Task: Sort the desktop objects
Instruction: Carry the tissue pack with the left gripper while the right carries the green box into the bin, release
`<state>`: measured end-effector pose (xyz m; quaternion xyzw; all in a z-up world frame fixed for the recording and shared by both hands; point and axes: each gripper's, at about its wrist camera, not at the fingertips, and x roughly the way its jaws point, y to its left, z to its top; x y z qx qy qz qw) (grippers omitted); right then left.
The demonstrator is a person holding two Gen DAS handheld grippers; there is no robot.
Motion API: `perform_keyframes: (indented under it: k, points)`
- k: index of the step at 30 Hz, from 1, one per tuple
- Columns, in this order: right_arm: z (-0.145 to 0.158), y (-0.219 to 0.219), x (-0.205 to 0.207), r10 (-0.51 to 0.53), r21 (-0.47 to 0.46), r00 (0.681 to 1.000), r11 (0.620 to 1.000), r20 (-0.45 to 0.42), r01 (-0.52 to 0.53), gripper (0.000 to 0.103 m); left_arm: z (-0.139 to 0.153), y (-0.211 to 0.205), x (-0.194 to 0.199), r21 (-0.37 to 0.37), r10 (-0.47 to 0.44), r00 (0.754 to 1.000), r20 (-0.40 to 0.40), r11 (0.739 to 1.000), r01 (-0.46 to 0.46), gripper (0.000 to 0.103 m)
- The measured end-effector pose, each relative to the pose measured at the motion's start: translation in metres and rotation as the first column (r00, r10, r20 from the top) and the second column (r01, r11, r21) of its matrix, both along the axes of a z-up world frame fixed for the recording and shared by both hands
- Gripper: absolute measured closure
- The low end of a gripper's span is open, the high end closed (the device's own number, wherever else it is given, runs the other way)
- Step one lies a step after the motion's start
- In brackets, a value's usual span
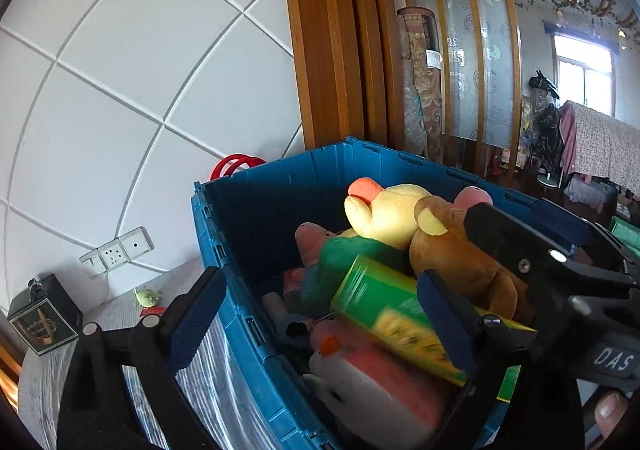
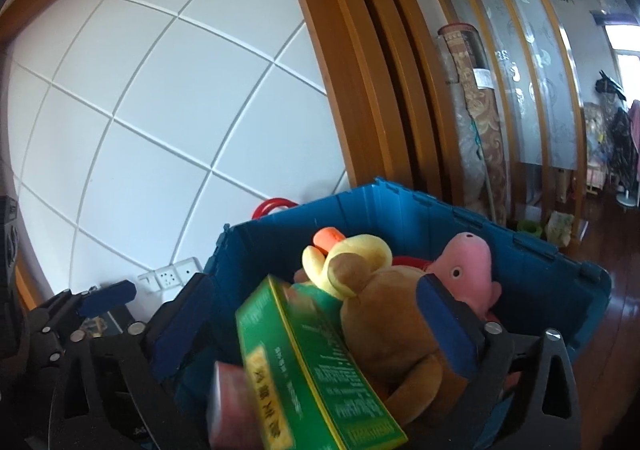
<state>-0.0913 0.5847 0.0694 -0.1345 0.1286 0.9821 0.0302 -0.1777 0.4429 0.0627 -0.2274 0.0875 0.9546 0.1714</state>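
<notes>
A blue crate (image 1: pixel 224 234) (image 2: pixel 520 250) holds several plush toys: a yellow duck (image 1: pixel 384 213) (image 2: pixel 360 254), a brown bear (image 1: pixel 452 258) (image 2: pixel 392 314) and a pink pig (image 2: pixel 468 262). A green box (image 1: pixel 392 310) (image 2: pixel 312 370) lies tilted on the toys and looks blurred. My left gripper (image 1: pixel 320 322) is open and straddles the crate's near wall, one finger outside and one over the green box. My right gripper (image 2: pixel 316 324) is open wide; the green box sits between its fingers with neither pad touching it. A pink and white plush (image 1: pixel 380 382) lies lower in the crate.
The crate stands on a grey cloth surface (image 1: pixel 52 378) against a white panelled wall. A dark box (image 1: pixel 42 314), a small green toy (image 1: pixel 148 296) and wall sockets (image 1: pixel 116 250) are at the left. Red rings (image 1: pixel 236 163) sit behind the crate. A wooden door frame (image 1: pixel 320 49) rises behind.
</notes>
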Motion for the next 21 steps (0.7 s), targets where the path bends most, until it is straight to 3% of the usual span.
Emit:
perform_keyframes:
  k: [12,21]
  points:
    - [0.01,-0.022,0.027,-0.027,0.066,1.0,0.997,0.0,0.027,0.0,-0.006,-0.032,0.022,0.048,0.022,1.0,0.009,0.999,-0.023,0.006]
    - [0.016,-0.062,0.045,-0.004,0.127,1.0,0.992,-0.005,0.005,0.0,-0.009,-0.082,0.036,0.101,0.076,0.997,0.015,0.992,-0.078,0.005]
